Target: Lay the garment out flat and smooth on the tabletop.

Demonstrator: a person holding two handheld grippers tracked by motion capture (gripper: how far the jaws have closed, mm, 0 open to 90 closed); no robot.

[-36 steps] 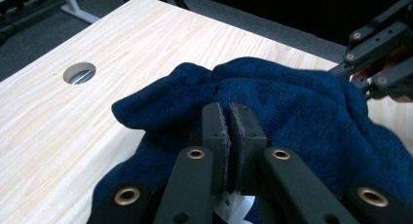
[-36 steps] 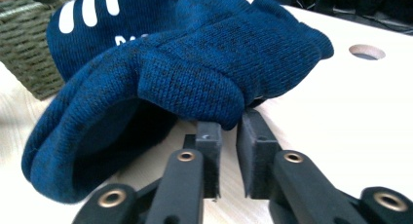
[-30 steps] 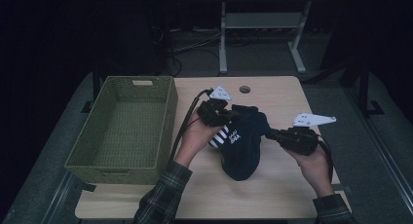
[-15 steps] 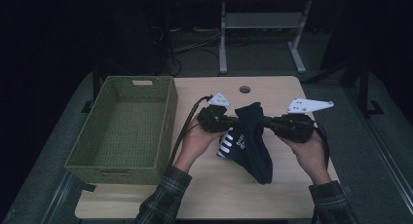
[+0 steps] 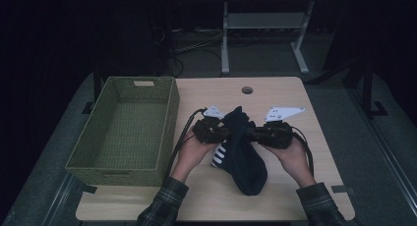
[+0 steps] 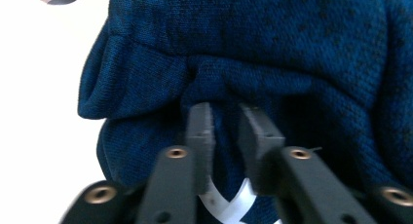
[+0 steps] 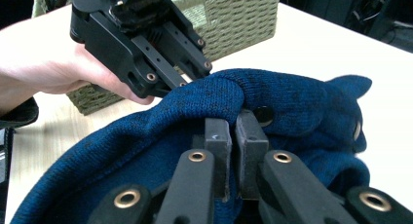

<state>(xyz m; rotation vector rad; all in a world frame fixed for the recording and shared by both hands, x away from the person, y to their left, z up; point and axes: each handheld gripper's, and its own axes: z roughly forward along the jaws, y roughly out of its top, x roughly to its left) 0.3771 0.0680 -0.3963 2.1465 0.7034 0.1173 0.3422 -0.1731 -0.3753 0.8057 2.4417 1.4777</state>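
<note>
A dark blue knit garment (image 5: 246,162) with white stripes lies on the wooden table (image 5: 275,93), its top bunched up between the two grippers. My left gripper (image 5: 227,131) comes in from the left. In the left gripper view its pads (image 6: 202,131) stand apart in front of the cloth (image 6: 292,48); its jaws have just been opening and do not press on the fabric. My right gripper (image 5: 252,133) meets it from the right. Its jaws (image 7: 236,119) are shut on a fold of the garment (image 7: 292,97).
A green woven basket (image 5: 167,123) stands left of the hands, close to the left gripper's trailing cable; its wall (image 7: 234,19) is also seen behind the left hand. A round hole (image 5: 247,90) sits near the table's far edge.
My right gripper has moved left until it nearly meets the left one. The garment's upper part is now gathered between them, and its lower end lies farther to the right.
</note>
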